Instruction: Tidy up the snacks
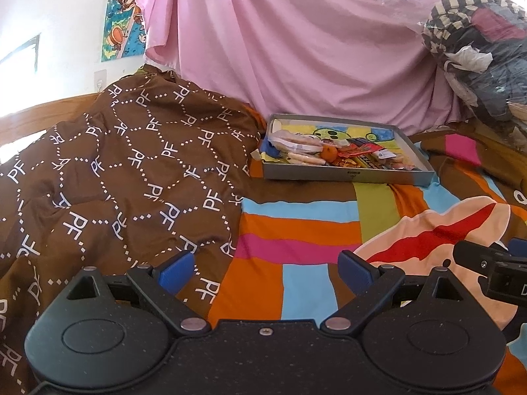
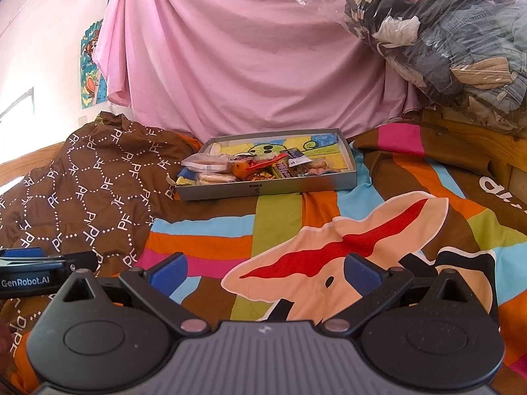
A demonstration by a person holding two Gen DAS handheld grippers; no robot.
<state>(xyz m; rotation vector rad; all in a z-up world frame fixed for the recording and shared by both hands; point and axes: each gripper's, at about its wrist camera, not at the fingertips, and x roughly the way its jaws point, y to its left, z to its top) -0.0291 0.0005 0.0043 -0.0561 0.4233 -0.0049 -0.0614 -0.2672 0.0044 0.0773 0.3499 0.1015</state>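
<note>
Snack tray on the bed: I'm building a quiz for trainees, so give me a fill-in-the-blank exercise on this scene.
1. The snacks lie in a shallow grey ____ on the bed.
2. The curtain behind it is ____.
3. Both the left gripper and the right gripper are ____ and hold nothing.
4. The round fruit among the packets is ____ in colour.

Missing words: tray; pink; open; orange

A home bedroom is shown: a bed is covered by a striped multicolored bedspread (image 2: 290,227) and a brown patterned duvet (image 1: 108,177), with a pink sheet (image 1: 296,42) hung behind, a cartoon poster (image 1: 125,16) pinned up, and bagged clothes (image 2: 454,39) stacked nearby.
</note>
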